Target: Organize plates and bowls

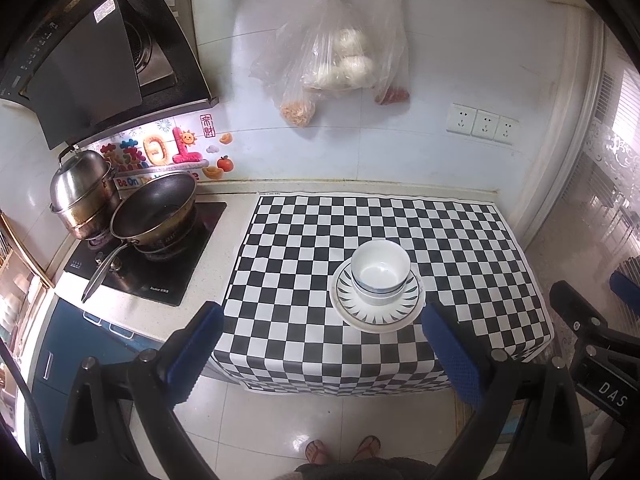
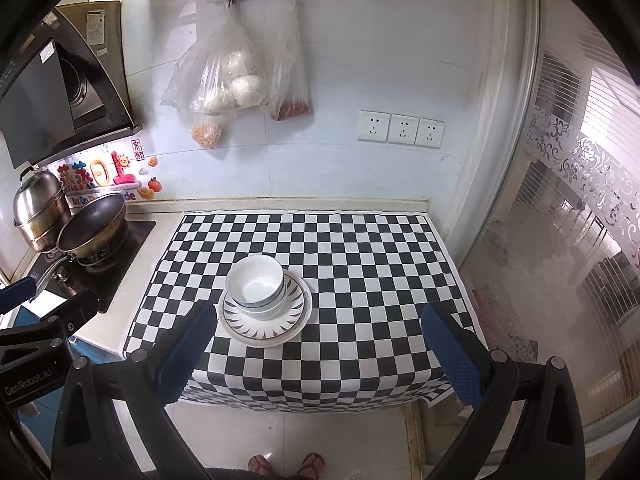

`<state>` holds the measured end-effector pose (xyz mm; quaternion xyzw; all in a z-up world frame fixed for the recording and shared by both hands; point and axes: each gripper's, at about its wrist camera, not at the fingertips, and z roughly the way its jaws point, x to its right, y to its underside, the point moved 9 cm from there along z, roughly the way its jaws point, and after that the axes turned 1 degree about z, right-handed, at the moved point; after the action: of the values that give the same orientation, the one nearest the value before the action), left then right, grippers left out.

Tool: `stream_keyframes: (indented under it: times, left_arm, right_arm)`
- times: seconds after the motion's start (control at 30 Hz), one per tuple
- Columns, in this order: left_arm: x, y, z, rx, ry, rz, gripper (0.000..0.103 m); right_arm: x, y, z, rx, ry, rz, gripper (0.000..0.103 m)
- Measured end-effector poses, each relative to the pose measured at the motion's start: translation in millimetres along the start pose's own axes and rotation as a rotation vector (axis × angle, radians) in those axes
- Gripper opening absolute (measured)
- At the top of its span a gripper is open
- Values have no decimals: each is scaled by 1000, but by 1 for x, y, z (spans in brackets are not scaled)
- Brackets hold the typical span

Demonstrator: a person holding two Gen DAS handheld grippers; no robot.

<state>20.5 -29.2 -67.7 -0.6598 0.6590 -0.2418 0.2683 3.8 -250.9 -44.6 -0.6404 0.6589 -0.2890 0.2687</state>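
Note:
Two white bowls are nested and stand on stacked white plates with a dark leaf pattern on the rim. The stack sits on a checkered cloth. It also shows in the right wrist view, bowls on plates. My left gripper is open and empty, held back from the counter's front edge, with the stack just beyond its right finger. My right gripper is open and empty, also held back, with the stack beyond its left finger.
A stove at the left holds a dark wok and a steel steamer pot. Plastic bags of food hang on the wall. Wall sockets sit at the right. A glass door stands right of the counter.

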Motion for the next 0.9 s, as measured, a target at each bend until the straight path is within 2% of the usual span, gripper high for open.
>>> stream_keyframes:
  times: [0.4,0.9]
  left_arm:
    - [-8,0,-3,20,-24,-17,103]
    - [-9,1,1,10,-13,-20,103]
  right_arm:
    - [-1,1,0,2,-2,0,103]
    - [-4,3,4,-9,1,-4,103]
